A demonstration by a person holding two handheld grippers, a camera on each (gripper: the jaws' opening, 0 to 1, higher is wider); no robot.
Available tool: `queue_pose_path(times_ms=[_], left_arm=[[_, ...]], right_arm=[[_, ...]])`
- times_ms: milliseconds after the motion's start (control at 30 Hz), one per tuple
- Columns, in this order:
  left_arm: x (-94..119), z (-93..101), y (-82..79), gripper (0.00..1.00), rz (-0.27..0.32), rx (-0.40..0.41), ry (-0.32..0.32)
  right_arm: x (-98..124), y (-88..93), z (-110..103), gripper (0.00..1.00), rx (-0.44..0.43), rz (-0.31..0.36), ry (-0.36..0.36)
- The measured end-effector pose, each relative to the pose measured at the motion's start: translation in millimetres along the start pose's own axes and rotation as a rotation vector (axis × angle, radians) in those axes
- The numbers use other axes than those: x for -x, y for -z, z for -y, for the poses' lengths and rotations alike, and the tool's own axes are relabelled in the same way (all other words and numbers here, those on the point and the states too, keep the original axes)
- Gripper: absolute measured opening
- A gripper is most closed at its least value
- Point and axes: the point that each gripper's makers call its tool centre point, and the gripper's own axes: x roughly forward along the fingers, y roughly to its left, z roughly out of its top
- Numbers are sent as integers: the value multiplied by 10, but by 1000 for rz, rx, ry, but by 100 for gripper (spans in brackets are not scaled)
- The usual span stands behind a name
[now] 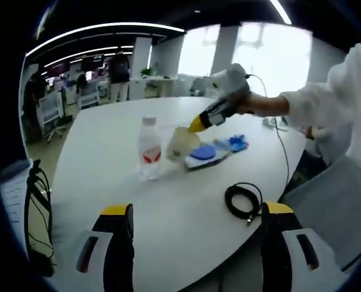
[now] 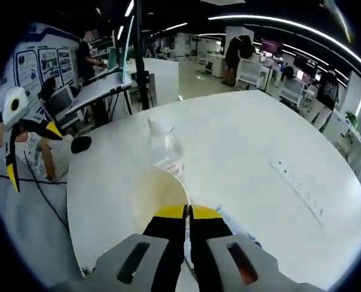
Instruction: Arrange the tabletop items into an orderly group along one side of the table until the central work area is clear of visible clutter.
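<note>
In the left gripper view, the left gripper (image 1: 192, 228) rises from the bottom of the frame with its yellow-tipped jaws spread wide and nothing between them, hovering over the near edge of a white round table (image 1: 107, 134). Just past its right jaw, at lower right, lies a coiled black cable (image 1: 243, 201), limp and likely to flop unless taken by the bundle. Farther in, at the centre of the frame, stands a clear water bottle (image 1: 149, 148) with a red label, upright, probably light, smooth and easy to tip; the waist looks the safest place to hold. Just right of it is a translucent plastic cup (image 1: 182, 143), tilted, thin and probably easily crushed, beside a blue lid (image 1: 204, 151) and blue wrapper on a flat white item. From the upper right a white-sleeved arm reaches in, angling the right gripper (image 1: 197, 124) downward onto the cup's rim. In the right gripper view, the right gripper (image 2: 188, 212) at bottom centre has its jaws pressed together on the cup (image 2: 159, 198) wall, with the bottle (image 2: 165, 146) just beyond.
</note>
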Motion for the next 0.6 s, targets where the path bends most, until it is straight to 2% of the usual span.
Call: queue_pose_path(times_ms=[67,167,267,367,467,567,600], left_arm=[[13,-26,1,83,6,4,4],[20,-19,-4,83,8,6,1],[33,-49,-12,82,18,18,-2],[43,-68,-14,82,24,24,-6],[46,-74,18,80,6,18,-14],[49,-83,9,81,10,12,-15],[53,-79,-11,81,19,12,-12]], right_arm=[[-103,-13,93,0,-43,-45,-3],[-174,3,123,0,-62,-87,-10],[-179,72,77,0,-76,-113,-12],[-231,65,49,0,-80,-128,-20],[-275,112,24,0,-69,-176,-20],[-293,156,23,0,-119,-212,-29],[-330,146,79,0,-125,-219,-23]])
